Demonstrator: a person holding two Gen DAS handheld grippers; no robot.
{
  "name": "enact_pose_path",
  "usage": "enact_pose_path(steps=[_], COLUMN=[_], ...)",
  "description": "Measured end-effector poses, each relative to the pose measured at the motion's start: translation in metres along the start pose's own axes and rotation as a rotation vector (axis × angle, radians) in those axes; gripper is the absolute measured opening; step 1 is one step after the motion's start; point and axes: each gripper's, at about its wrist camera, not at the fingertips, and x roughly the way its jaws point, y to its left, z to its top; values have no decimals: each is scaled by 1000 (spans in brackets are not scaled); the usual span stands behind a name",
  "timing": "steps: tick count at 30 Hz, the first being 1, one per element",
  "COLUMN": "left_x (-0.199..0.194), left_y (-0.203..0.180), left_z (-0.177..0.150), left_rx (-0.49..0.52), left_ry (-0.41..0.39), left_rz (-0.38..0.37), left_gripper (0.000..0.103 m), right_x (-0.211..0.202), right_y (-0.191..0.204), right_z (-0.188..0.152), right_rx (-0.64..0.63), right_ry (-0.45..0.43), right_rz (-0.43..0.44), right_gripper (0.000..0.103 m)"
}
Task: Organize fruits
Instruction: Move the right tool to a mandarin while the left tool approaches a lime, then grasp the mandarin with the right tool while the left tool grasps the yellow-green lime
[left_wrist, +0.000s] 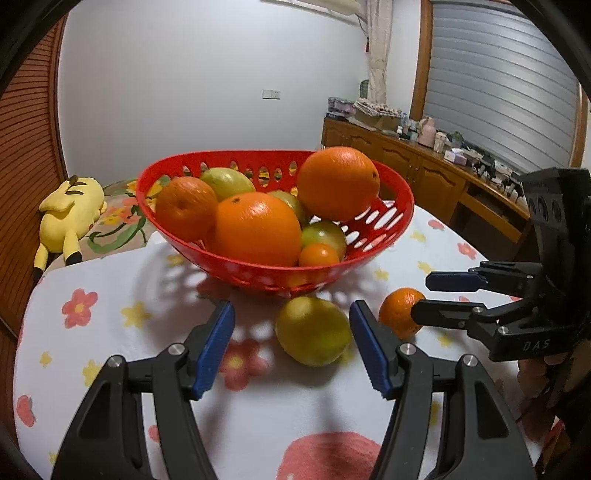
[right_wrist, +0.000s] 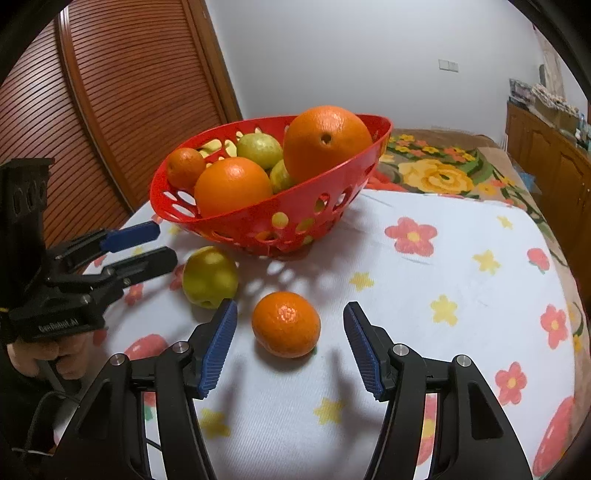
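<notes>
From my left wrist, my left tool (left_wrist: 291, 345) stands spread around a green-yellow fruit (left_wrist: 313, 331) on the flowered bench (left_wrist: 110, 332), pads clear of it, just before the red basket (left_wrist: 373, 240) of fruit. From my right wrist, my right tool (right_wrist: 290, 345) stands spread, empty, flanking a small orange (right_wrist: 286, 324) untouched.

walls: plain white wall (left_wrist: 192, 74) at 12 o'clock | door: brown louvred panel (right_wrist: 122, 110) at 10 o'clock | furniture: cluttered wooden sideboard (left_wrist: 424, 166) at 2 o'clock | window: grey slatted blind (left_wrist: 498, 85) | bed: floral cover (right_wrist: 443, 170)
</notes>
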Motion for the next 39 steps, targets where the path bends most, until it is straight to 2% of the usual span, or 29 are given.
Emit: enact_pose_path(steps=[8,19,22,30,34,39], left_x=[8,14,16,20,23,27], left_y=[-4,-5,-4,-3,-13,-17], left_z=[-5,-9,-10,-10,-8,-4], left_rx=[4,3,0,-9,27,31], left_ry=[26,45,56,73,93,121], left_rz=[-6,-7,-5,-24,1,8], left_gripper=[64,64,64,64,64,64], right_x=[8,22,26,13,14,12], right_y=[1,1,2,-1,0,-3], right_z=[-5,-4,-5,-11,-14,-15], right_rx=[-3,4,-3,-10,-37,-31], right_ry=[17,51,59,32,28,15], right_rz=[3,-3,1,-19,-55,-49], right_gripper=[55,54,45,44,44,44])
